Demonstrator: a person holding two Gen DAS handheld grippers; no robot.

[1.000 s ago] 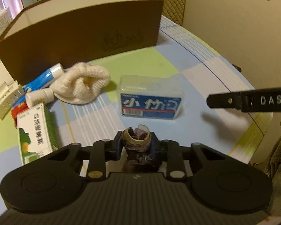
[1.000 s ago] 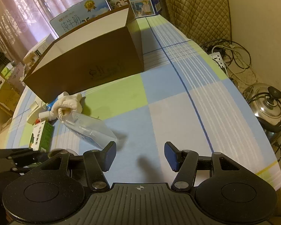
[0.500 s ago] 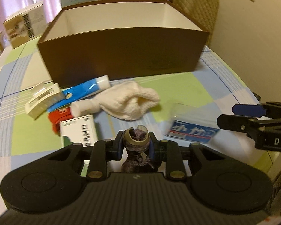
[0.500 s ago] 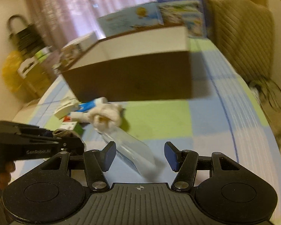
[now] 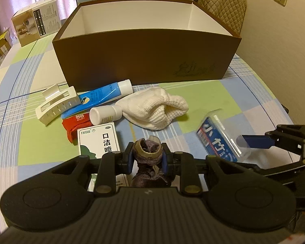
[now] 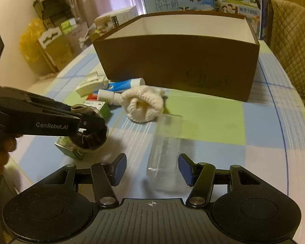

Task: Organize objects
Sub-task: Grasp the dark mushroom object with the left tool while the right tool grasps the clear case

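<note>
My left gripper (image 5: 147,157) is shut on a dark purple scrunchie (image 5: 146,147), held above the table near a green-and-white carton (image 5: 98,142). The right wrist view shows the same scrunchie (image 6: 90,131) hanging at the left. My right gripper (image 6: 152,168) is open, and the near end of a clear plastic box (image 6: 165,142) with a blue label (image 5: 217,140) lies between its fingers. An open brown box (image 5: 146,57) with a white inside stands behind the pile; what I see of its inside is bare.
In front of the brown box (image 6: 179,61) lie a white hair claw (image 5: 57,105), a blue toothpaste tube (image 5: 103,95), a small white bottle (image 5: 105,114), a red packet (image 5: 75,122) and a white knitted cloth (image 5: 156,107). Milk cartons stand behind. The table edge curves close on the right.
Both views have swung to face the brown box. My right gripper has moved up to the clear box, whose end now sits between its fingers. The scrunchie stays gripped.
</note>
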